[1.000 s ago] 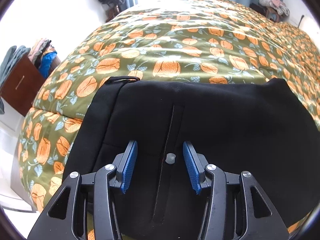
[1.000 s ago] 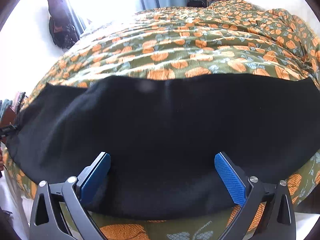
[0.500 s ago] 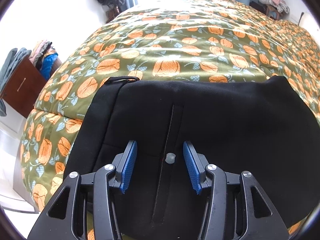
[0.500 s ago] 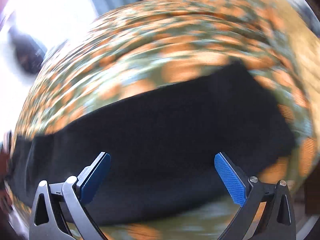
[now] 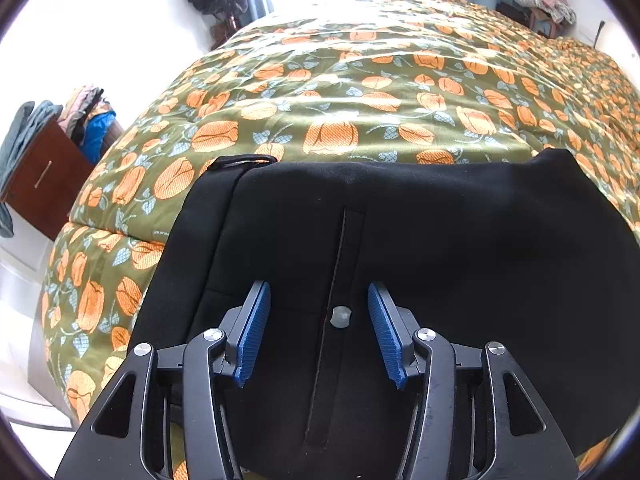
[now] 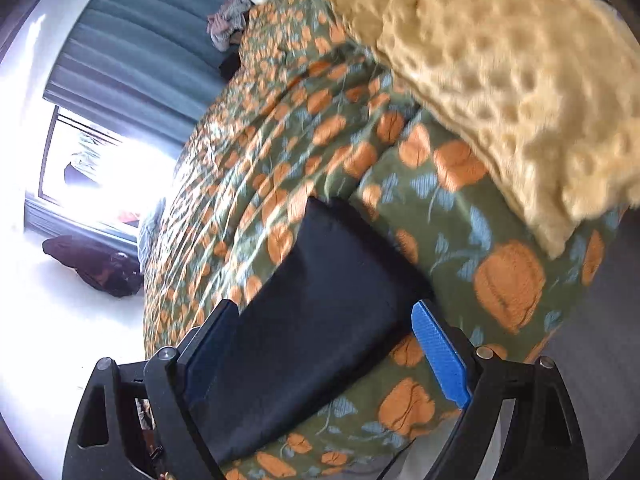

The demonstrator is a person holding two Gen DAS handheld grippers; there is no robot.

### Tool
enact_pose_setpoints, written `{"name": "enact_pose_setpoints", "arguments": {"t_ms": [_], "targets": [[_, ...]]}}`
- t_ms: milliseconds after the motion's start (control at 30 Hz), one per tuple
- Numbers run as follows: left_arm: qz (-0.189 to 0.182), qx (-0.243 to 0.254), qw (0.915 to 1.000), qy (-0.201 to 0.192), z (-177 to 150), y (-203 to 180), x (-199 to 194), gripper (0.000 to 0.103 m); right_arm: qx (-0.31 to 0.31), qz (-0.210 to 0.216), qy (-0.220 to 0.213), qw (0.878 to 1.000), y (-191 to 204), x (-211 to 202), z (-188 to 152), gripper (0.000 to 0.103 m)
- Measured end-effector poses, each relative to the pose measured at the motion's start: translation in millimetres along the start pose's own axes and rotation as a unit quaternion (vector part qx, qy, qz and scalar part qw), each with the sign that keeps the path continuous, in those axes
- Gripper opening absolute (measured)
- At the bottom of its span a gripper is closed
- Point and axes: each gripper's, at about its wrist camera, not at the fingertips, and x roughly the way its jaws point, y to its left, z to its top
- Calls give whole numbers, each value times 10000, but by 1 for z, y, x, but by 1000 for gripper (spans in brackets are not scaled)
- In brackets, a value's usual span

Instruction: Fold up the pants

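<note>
Left gripper (image 5: 319, 330), jaws spread, hovers over the waistband of the black fabric pants (image 5: 440, 248); grey button (image 5: 341, 316) between pads. Pants lie flat on the green orange-flowered bedspread (image 5: 360, 92), long axis 9-to-3 o'clock. Right gripper (image 6: 328, 354), jaws spread, straddles the leg end, which points toward 1 o'clock.

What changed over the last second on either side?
The right tongs swung right along the black pants to their far end, rolling sideways so the yellow blanket came into view; they stayed open, holding nothing. The left tongs stayed open and still above the pants' button. The pants stayed flat on the floral bedspread.
</note>
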Motion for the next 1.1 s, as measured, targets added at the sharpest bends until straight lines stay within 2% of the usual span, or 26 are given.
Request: {"name": "enact_pose_setpoints", "arguments": {"t_ms": [133,233,367,567,833,900,933,1033,1100], "targets": [[21,24,10000,-16,0,-2,1,56,308,138,73,9994,-9,13,-12,88],[5,40,10000,1,1,-1,1,57,457,-103,-36,9989,-21,22,-10,88],[-3,69,10000,-13,0,-2,1,58,886,93,-260,9957,-42,25,-4,86],[74,125,9999,-45,0,-6,3,63,874,157,-358,9954,-47,29,7,76],[39,117,9999,-72,-1,-4,2,64,801,-16,-333,9962,-54,38,5,72],[32,125,9999,-73,-2,-4,2,64,629,-258,-299,9972,-52,38,4,50],[29,127,9999,-74,-2,-4,2,64,529,-408,-307,9973,-50,37,4,31],[25,139,9999,-77,-2,-4,2,64,80,-625,-449,9970,-38,26,0,25],[26,146,9999,-77,-2,-4,2,64,-703,-1008,-564,9908,-10,17,-8,24]]}}
